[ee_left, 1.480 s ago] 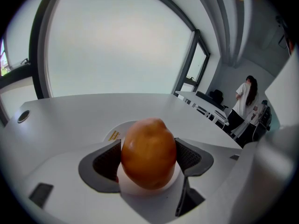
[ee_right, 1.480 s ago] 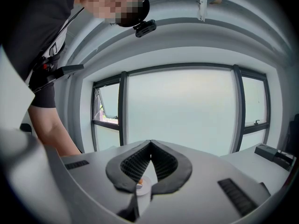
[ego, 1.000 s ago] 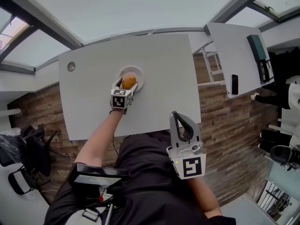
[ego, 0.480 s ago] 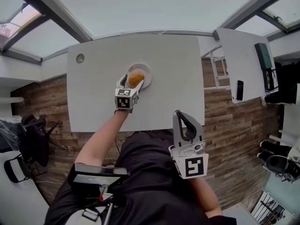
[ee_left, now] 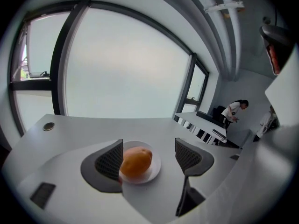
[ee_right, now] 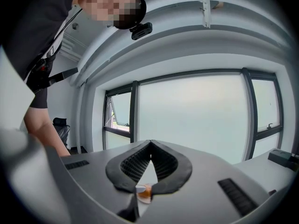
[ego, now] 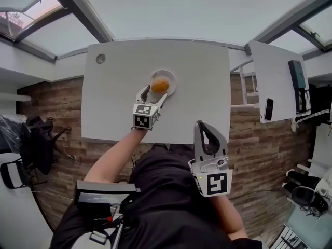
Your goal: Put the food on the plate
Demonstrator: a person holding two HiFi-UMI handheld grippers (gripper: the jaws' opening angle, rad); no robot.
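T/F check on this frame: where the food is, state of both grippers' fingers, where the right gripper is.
1. The orange food lies on the white plate. True.
2. The left gripper is shut on the food. False: its fingers stand apart, not clamped on it.
3. The right gripper has its fingers together with nothing between them. True.
4. The right gripper hovers over the plate. False: it is held close to the person's body, off the table.

Table (ego: 197,87): white top, smooth and matt; floor (ego: 57,113) beneath is brown wood planking with the grain showing. Plate (ee_left: 157,164): white, smooth, faintly glossy; the food (ee_left: 136,162) has orange skin, smooth with a dull sheen. Left gripper (ee_left: 149,155): pads (ee_left: 110,161) dark, finely ribbed, matt; shell looks like pale grey plastic.
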